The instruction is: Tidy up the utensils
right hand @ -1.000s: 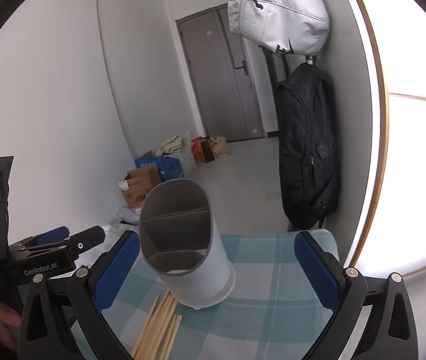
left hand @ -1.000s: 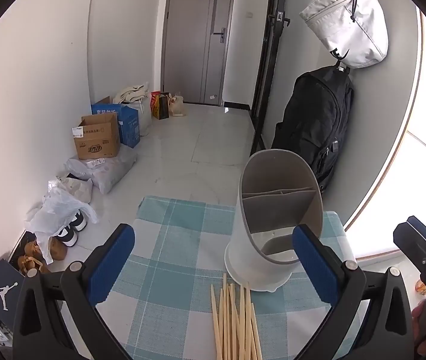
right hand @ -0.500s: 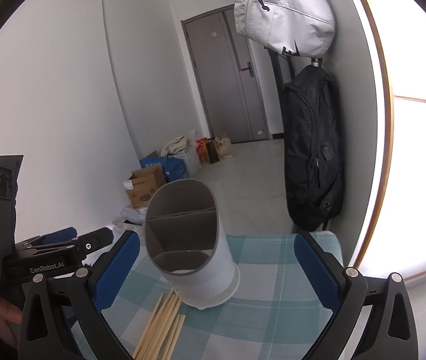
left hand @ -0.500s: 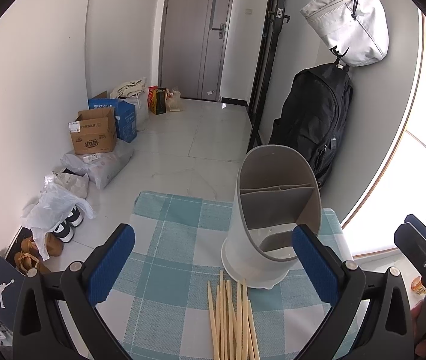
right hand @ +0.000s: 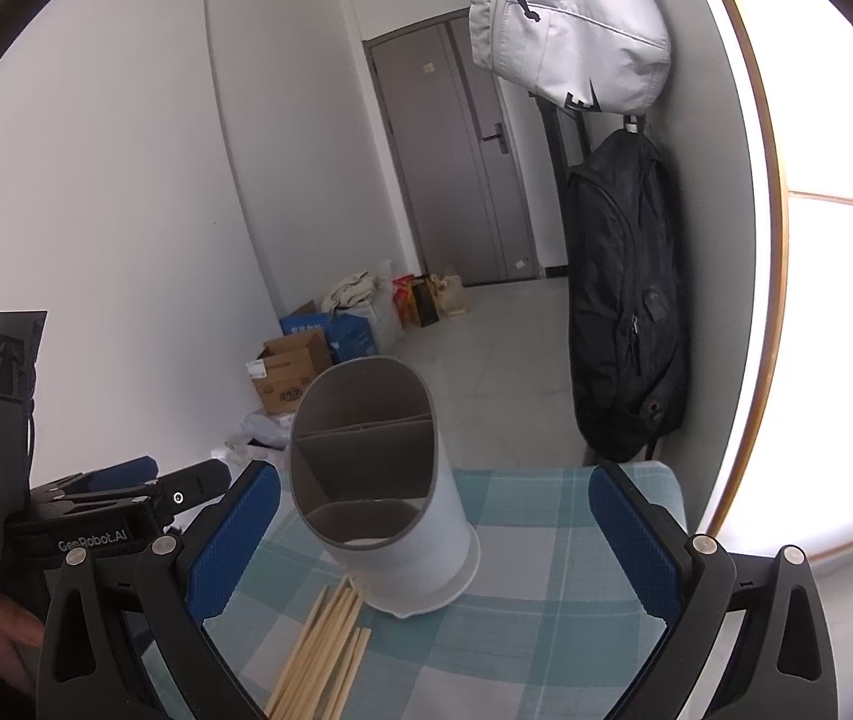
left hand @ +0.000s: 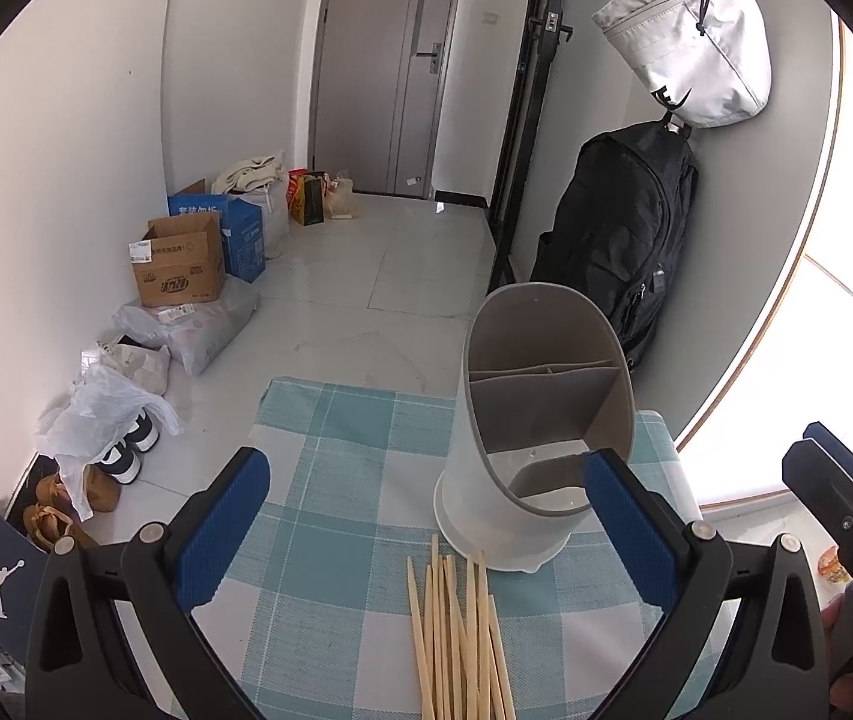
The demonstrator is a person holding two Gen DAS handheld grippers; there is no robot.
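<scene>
Ahead of both grippers, on the checked cloth (left hand: 336,480), stands the divided white holder (left hand: 537,420), upright and empty. The chopsticks (left hand: 456,630) lie loose between the left gripper (left hand: 426,516) fingers, tips touching its base. Left and right gripper (right hand: 435,540) both gape, holding nothing. I'd pinch one pair mid-length, not the whole bundle.

Home hallway: entry door (left hand: 387,66), shoes (left hand: 126,450), hanging backpack (left hand: 624,240).

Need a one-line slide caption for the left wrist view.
Open left gripper above a checked cloth, facing loose wooden chopsticks and an empty divided utensil holder.
</scene>
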